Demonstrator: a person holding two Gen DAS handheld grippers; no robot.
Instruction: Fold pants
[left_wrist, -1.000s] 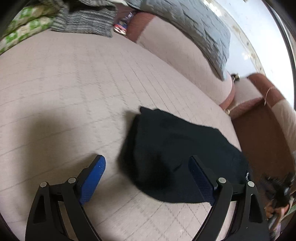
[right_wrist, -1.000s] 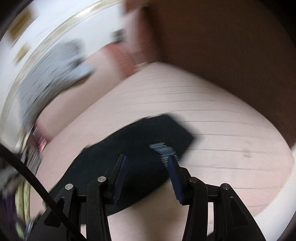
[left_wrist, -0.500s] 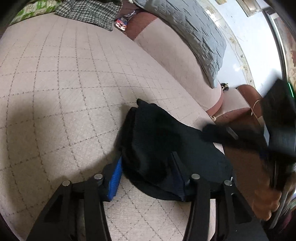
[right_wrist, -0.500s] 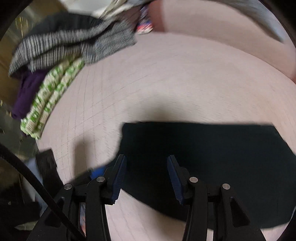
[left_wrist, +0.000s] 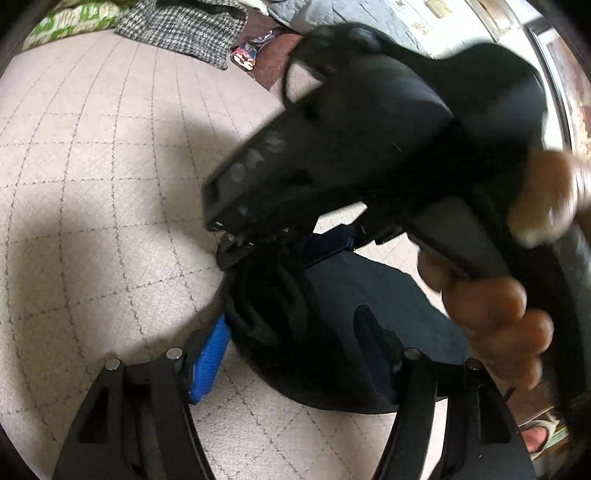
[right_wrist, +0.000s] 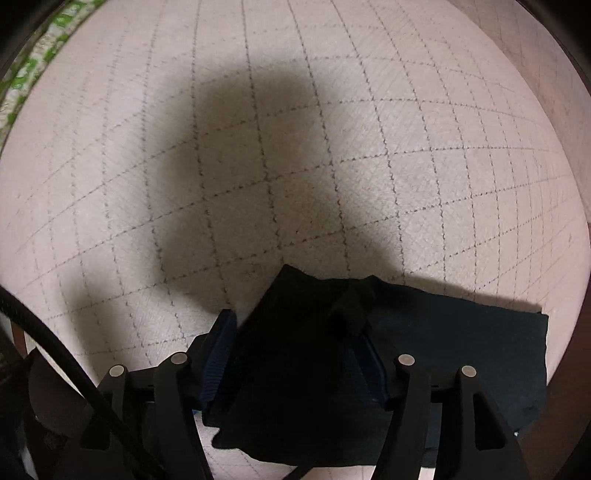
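The black pants (left_wrist: 369, 280) lie folded on a beige quilted bed cover (left_wrist: 92, 184). My left gripper (left_wrist: 291, 332) straddles their thick near edge, the blue left pad (left_wrist: 210, 362) beside the cloth; its jaws are opening. A hand (left_wrist: 498, 314) holds my right gripper (left_wrist: 284, 243) steeply over the same end, filling the upper right of the left wrist view. Looking straight down, the right wrist view shows the right gripper (right_wrist: 295, 332) with the pants (right_wrist: 461, 332) bunched between its fingers; its jaws are opening too.
A houndstooth garment (left_wrist: 184, 26) and a green-patterned cloth (left_wrist: 74, 14) lie at the far edge of the bed. A grey quilt (left_wrist: 332, 11) is draped beyond them. The quilted cover (right_wrist: 295, 147) stretches past the pants, partly in the grippers' shadow.
The right gripper swung across the bed, rolled to point down and came over the pants' end beside the left gripper. The left gripper stayed put; its jaws narrowed around the fold, then widened slightly.
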